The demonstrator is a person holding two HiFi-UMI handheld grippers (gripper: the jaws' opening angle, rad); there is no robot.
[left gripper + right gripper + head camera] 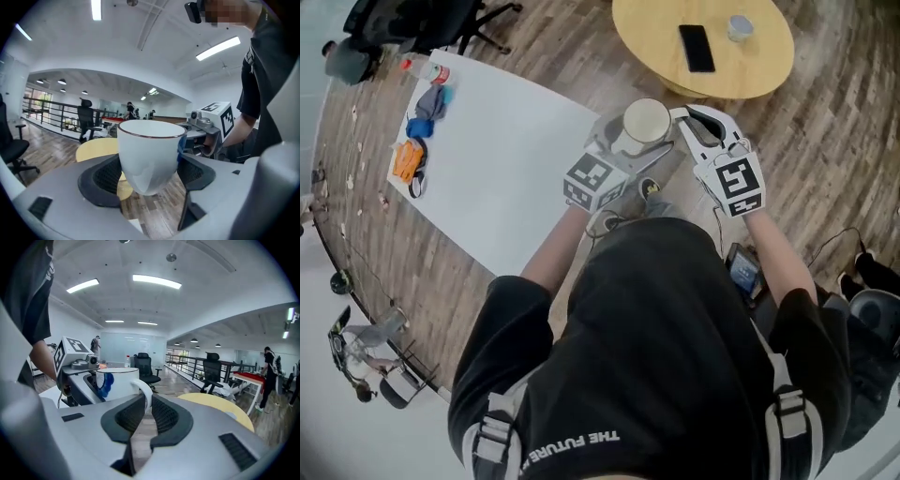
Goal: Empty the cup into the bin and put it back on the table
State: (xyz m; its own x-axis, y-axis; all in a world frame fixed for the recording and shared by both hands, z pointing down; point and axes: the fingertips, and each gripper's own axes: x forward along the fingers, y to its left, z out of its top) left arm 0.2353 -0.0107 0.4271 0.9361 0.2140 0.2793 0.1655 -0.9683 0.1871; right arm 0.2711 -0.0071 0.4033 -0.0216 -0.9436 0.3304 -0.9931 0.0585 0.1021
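Note:
A white cup (647, 120) with a dark rim is held upright in front of the person, over the wood floor between two tables. My left gripper (630, 142) is shut on the cup's body. In the left gripper view the cup (150, 154) sits between the two dark pads (105, 178). My right gripper (682, 119) comes from the other side and is shut on the cup's handle (144, 390). The right gripper view shows a blue mark on the cup's wall (107, 383). From above, the inside of the cup looks plain and pale.
A long white table (506, 159) lies to the left with cloths and small items (422, 131) at its far end. A round yellow table (675, 70) ahead carries a phone (697, 47) and a small container (739, 28). An office chair (412, 23) stands at the upper left.

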